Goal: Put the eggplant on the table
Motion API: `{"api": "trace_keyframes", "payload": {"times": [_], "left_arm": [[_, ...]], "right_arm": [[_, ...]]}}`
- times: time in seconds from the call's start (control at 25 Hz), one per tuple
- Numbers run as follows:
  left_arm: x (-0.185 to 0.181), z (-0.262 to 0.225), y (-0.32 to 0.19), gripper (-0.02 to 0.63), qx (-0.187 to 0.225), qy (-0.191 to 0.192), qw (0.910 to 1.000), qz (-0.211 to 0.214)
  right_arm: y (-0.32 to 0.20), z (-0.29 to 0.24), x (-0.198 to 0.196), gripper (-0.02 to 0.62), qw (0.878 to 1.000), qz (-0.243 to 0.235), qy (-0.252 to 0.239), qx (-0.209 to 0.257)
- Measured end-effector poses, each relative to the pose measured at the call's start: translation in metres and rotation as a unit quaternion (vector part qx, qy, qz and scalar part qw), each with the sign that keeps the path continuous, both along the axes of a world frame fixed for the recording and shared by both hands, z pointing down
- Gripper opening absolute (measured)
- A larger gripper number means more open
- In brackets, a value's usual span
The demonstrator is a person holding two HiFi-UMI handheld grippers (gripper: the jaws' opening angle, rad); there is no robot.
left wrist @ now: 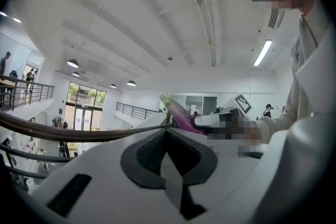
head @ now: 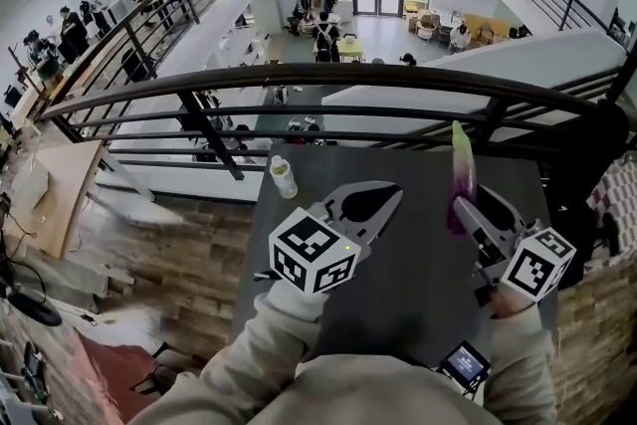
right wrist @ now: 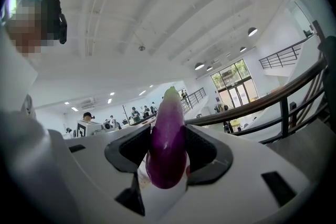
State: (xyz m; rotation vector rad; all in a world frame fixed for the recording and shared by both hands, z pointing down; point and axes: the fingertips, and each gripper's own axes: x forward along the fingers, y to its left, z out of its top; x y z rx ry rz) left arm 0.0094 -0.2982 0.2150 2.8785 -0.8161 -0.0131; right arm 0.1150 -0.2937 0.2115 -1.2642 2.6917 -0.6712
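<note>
Head view has you standing over the dark table with both tongs out in front, and the right tongs are doing all the work: they're clamped on the eggplant, pinching it round its fat purple end. Look at that long axis. It runs straight out along the jaws and away from you, pale green tip leading toward the railing, so the eggplant sits ahead of the tongs rather than beneath them. By my reading it hangs in the air over the far right part of the table, not resting on it. That's what the set-down turns on: the tabletop lies below, so you'd want to lower the hand and let the length settle flat before you loosen the grip, or the round body may roll. Your left tongs sit just to the left, pressed together with nothing between them, near the eggplant but not touching it. A small bottle stands at the table's far left corner, well apart, and a little screen lies at the near edge. Nothing seems to block the way down.
</note>
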Motion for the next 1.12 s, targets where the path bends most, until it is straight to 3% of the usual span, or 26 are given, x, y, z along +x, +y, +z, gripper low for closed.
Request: {"api": "trace_keyframes", "payload": {"times": [0.36, 0.64, 1.12], "left_arm": [[0.009, -0.019, -0.005, 0.000, 0.021, -0.005, 0.9997, -0.008], [0.014, -0.003, 0.001, 0.000, 0.008, -0.008, 0.9997, -0.023], [0.024, 0.030, 0.001, 0.000, -0.021, -0.019, 0.9995, -0.012]], "right_arm": [[-0.010, -0.009, -0.001, 0.216, 0.999, -0.034, -0.004, 0.002], [-0.007, 0.001, 0.009, 0.218, 0.999, -0.041, -0.005, -0.003], [-0.008, 0.028, 0.014, 0.216, 0.999, -0.042, -0.002, -0.026]]}}
